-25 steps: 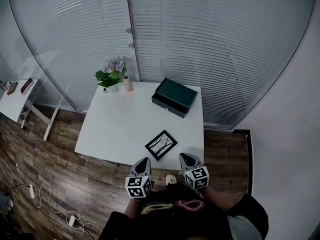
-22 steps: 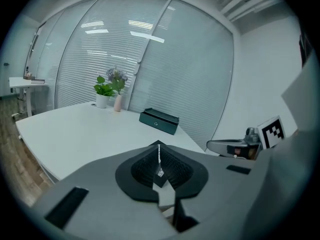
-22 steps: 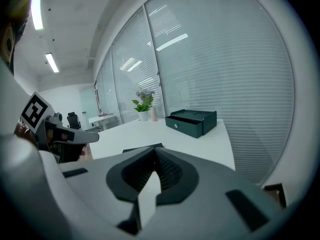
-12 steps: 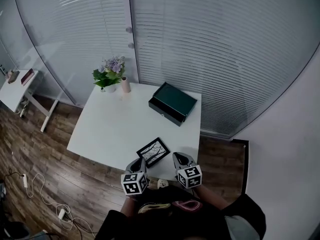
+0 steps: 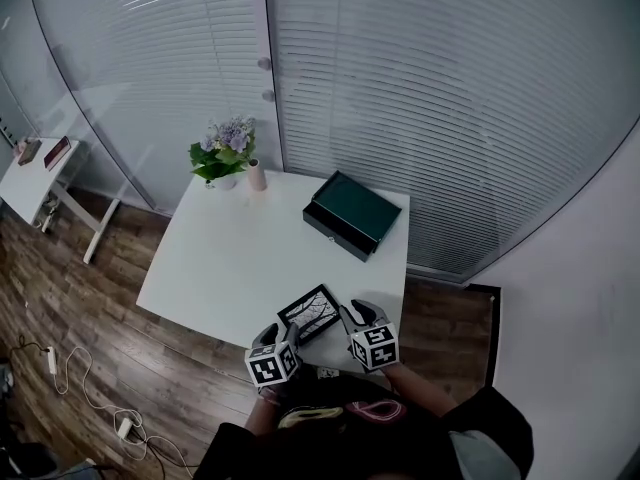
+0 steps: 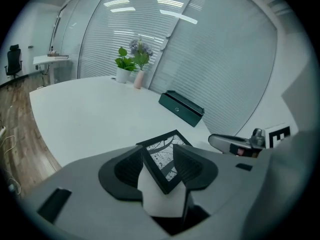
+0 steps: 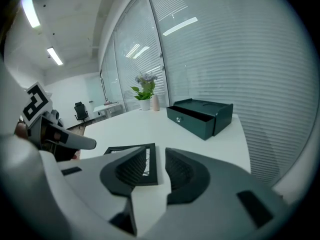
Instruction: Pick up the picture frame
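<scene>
The black picture frame (image 5: 308,312) with a branch drawing lies flat near the front edge of the white table (image 5: 230,258). My left gripper (image 5: 274,332) sits at its near left side. In the left gripper view the frame's (image 6: 165,143) near corner lies between the jaws of that gripper (image 6: 160,165), which have just been opening; no pad presses on it. My right gripper (image 5: 352,314) stands at the frame's right corner. It has also just been opening, and in the right gripper view the frame's (image 7: 127,148) edge runs under the left jaw of that gripper (image 7: 160,170).
A dark green drawer box (image 5: 355,215) stands at the table's far right. A potted plant (image 5: 222,153) and a small pink vase (image 5: 257,175) stand at the far left corner. Glass walls with blinds rise behind; a side desk (image 5: 40,168) and floor cables (image 5: 60,368) lie left.
Both grippers have moved forward over the table's front edge to the frame, one on each side of its near corner. Their jaws, shut before, now stand apart.
</scene>
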Tool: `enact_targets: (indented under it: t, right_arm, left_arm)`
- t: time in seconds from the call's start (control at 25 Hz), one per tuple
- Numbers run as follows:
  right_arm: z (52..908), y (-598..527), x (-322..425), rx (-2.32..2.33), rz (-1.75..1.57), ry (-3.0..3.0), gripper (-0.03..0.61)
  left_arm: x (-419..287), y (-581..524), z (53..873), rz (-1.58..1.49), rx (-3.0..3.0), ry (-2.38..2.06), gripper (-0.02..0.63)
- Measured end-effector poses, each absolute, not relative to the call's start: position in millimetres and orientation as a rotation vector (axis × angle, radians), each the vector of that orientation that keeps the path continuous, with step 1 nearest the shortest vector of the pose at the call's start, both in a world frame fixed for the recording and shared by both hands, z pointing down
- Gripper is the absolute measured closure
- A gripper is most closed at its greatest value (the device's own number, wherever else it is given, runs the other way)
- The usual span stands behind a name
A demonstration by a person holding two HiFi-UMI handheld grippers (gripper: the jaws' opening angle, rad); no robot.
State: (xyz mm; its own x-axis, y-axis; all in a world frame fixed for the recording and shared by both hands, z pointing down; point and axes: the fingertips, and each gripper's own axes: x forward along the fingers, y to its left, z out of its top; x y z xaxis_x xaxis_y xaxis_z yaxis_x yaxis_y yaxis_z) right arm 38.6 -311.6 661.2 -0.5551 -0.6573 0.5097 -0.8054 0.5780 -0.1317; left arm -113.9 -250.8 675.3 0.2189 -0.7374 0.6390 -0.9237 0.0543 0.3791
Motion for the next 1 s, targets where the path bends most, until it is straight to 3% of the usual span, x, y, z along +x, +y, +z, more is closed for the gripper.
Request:
enact_targets:
  t: [0.44, 1.0]
  right_arm:
    - [695.5, -328.7, 29.0, 1.124, 0.600, -2.253, 0.434]
    - [715.2, -337.1, 16.1, 0.994, 0.634, -2.222, 0.430]
  left_arm:
    - [-122.2, -262.0, 696.4, 0.384, 1.578, -1.454, 0.383]
    - [-111.6, -263.9, 720.2, 0.315, 1.419, -1.369, 0.377]
